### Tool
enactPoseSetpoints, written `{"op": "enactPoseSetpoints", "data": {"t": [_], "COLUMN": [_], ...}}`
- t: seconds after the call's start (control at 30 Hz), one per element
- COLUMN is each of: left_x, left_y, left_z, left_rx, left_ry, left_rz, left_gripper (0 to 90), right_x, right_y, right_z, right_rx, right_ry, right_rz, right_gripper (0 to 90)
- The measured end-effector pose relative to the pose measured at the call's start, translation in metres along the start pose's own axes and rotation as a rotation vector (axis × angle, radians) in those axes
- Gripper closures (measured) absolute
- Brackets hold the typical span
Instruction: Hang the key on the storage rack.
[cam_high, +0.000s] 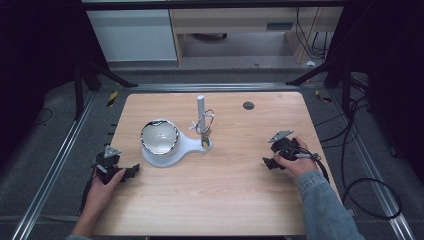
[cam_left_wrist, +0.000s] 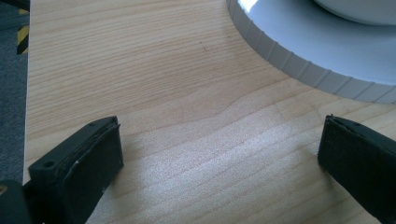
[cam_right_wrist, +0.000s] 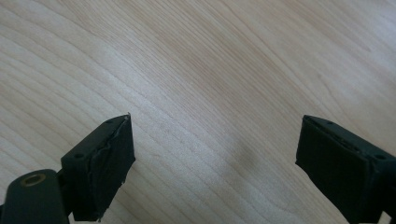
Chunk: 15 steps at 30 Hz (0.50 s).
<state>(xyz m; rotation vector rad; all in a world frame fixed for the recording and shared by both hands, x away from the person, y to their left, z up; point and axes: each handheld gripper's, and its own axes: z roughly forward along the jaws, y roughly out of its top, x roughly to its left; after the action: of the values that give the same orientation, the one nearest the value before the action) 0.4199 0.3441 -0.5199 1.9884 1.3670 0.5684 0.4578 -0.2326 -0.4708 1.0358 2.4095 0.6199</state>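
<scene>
Both grippers are sitting low at the near side of the wooden table (cam_high: 235, 200), one toward each side. The left gripper (cam_high: 131, 172) is right by the left edge, jaws spread wide with nothing but bare wood between them. In the left gripper view its jaws aim at the ribbed rim of the white stand base (cam_left_wrist: 299, 70), which is near but not touching, and the table's left edge runs down the left of that view with dark floor beyond it.

The right gripper (cam_high: 268, 162) is over on the right half, jaws wide apart too, clamped on nothing. Its own view shows plain wood grain between the black jaws.

In the middle there's a bowl (cam_high: 159, 137) with a dark rim sitting on the round end of that white base. The post (cam_high: 200, 107) stands upright at the narrow end, with what looks like a key ring (cam_high: 205, 127) hanging on it, though it's too small to be sure.

Plenty of open tabletop in front of both hands and all across the near half. A small dark disc (cam_high: 248, 105) sits near the far edge. No readable writing or labels anywhere.
</scene>
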Motion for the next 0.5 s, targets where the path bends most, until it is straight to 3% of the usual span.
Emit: {"op": "enactPoseSetpoints", "data": {"t": [0.5], "left_x": [0.000], "left_y": [0.000], "left_z": [0.000], "left_rx": [0.000], "left_ry": [0.000], "left_rz": [0.000], "left_gripper": [0.0], "right_x": [-0.013], "right_y": [-0.022], "right_z": [0.018], "right_rx": [-0.074], "right_ry": [0.040], "right_rz": [0.177], "right_gripper": [7.7]}}
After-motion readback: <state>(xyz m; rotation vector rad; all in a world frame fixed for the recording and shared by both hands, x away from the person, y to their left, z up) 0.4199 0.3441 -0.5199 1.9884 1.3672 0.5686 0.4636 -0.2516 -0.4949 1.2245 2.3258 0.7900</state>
